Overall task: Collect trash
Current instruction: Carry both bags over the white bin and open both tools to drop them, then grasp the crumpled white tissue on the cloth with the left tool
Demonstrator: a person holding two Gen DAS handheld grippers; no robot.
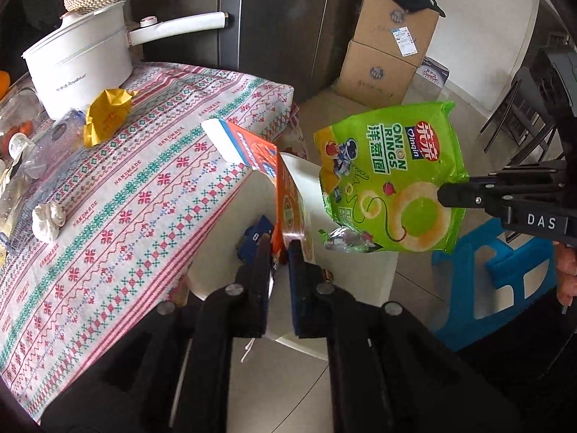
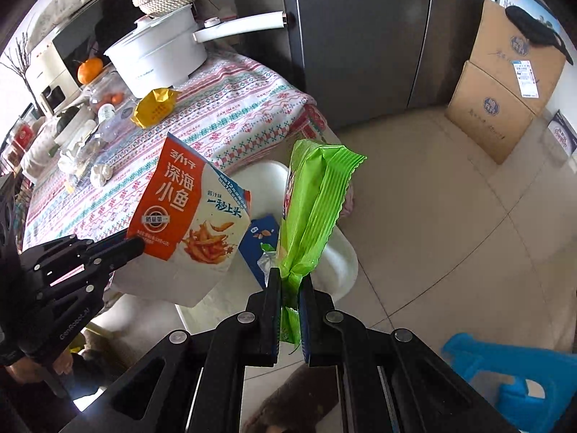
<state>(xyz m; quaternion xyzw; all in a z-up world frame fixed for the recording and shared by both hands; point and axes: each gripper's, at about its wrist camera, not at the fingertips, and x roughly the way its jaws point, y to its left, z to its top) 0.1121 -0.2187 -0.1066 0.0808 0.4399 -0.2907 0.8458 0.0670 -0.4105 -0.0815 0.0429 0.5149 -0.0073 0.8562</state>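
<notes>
My left gripper [image 1: 279, 249] is shut on an orange and white snack bag [image 1: 288, 195], held above a white bin [image 1: 230, 231]; the bag also shows in the right wrist view [image 2: 187, 216]. My right gripper [image 2: 290, 278] is shut on a green onion rings bag [image 2: 313, 202], which hangs beside the orange bag over the bin [image 2: 335, 252]; it also shows in the left wrist view [image 1: 393, 176]. A blue carton [image 2: 258, 245] lies inside the bin. A yellow wrapper [image 1: 106, 115], a crumpled tissue [image 1: 47, 220] and a plastic bottle [image 1: 43, 151] lie on the table.
The table has a patterned cloth [image 1: 144, 195] and a white pot [image 1: 79, 61] at the back. Cardboard boxes [image 2: 505, 83] stand by a dark fridge [image 2: 360, 36]. A blue stool [image 2: 515, 382] stands on the tiled floor at the right.
</notes>
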